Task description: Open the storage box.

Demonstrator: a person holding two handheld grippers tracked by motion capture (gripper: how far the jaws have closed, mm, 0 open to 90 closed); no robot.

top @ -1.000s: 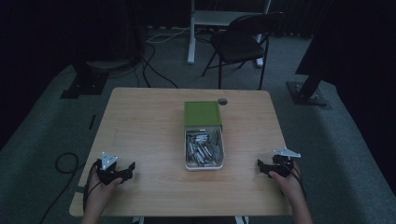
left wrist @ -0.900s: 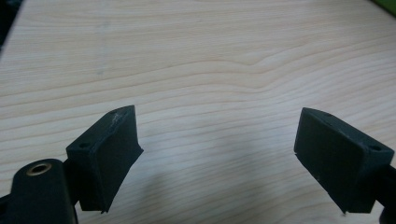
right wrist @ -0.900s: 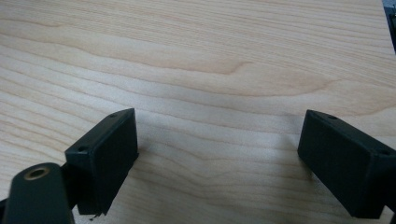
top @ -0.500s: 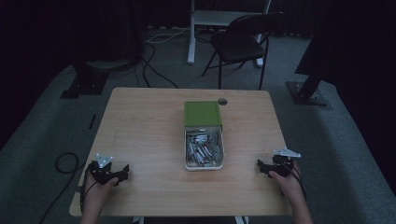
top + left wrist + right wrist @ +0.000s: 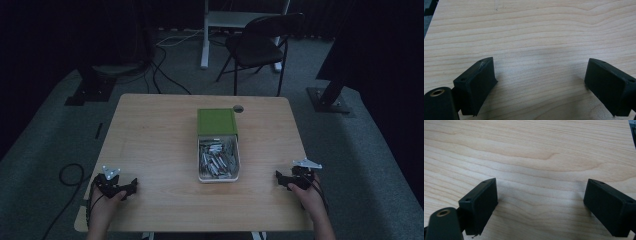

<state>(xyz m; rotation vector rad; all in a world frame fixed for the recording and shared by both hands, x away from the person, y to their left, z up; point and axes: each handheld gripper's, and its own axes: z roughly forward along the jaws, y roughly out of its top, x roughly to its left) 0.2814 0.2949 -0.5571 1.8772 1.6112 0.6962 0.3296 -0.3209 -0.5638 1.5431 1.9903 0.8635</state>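
The left gripper had its two black jaws spread wide apart, with nothing between them. They had just been opening a bit more. Each jaw was a chunky block with flat sides and a tiny hole on top. They looked dull, not shiny. Under them lay the table, made of pale wood with long wavy lines running across it.

The right gripper looked the same. Its jaws also stood wide apart and held nothing, just above the smooth bare wood.

From the high view, the left gripper sat low at the near left corner of the table, held in a hand. The right gripper sat at the near right edge, in the other hand. Each one had a small grey three-cornered plate on top.

Between them, well apart from both, was a white box shaped like a long tray. It was full of little shiny metal pieces. A flat green lid covered its far end.
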